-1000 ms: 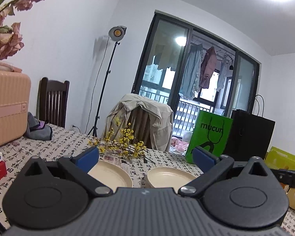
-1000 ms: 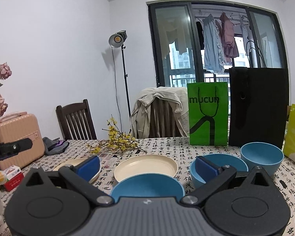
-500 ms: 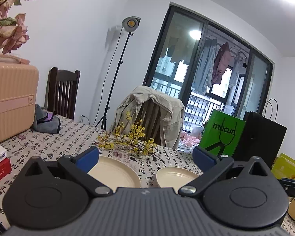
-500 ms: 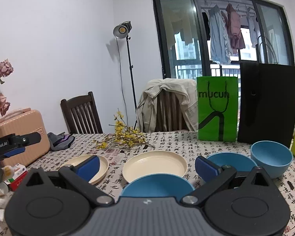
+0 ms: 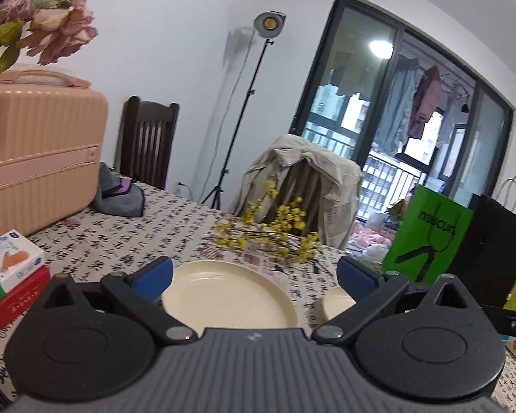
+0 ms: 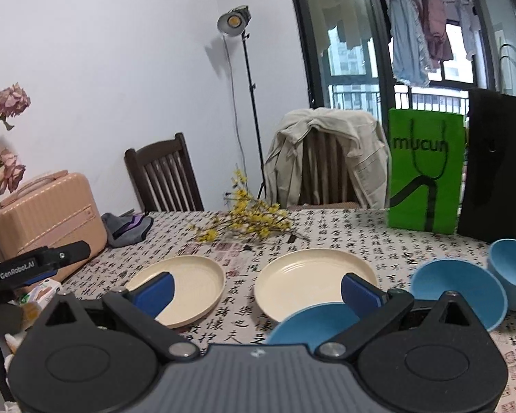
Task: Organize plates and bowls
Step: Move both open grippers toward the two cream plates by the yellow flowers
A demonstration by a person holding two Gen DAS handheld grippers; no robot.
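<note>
My left gripper [image 5: 254, 273] is open and holds nothing, hovering over a cream plate [image 5: 228, 296] that lies between its fingers; a second cream plate [image 5: 337, 304] peeks out behind the right finger. In the right wrist view both cream plates [image 6: 185, 285] [image 6: 309, 282] lie side by side on the table. A blue plate [image 6: 313, 325] sits just under my open right gripper [image 6: 258, 289]. To its right lie a second blue dish [image 6: 461, 292] and a blue bowl [image 6: 514, 268]. The left gripper's body [image 6: 38, 263] shows at the far left.
A patterned tablecloth [image 6: 344, 237] covers the table. Yellow flower sprigs [image 6: 247, 220] lie behind the plates. A pink case [image 5: 34, 151], small boxes [image 5: 10, 275] and grey cloth [image 5: 120, 196] sit at the left. Green [image 6: 425, 172] and black bags [image 6: 498, 165] stand at the right back. Chairs line the far side.
Both grippers have tilted down and moved closer to the table, so the plates now show larger between the fingers. Nothing was grasped or moved.
</note>
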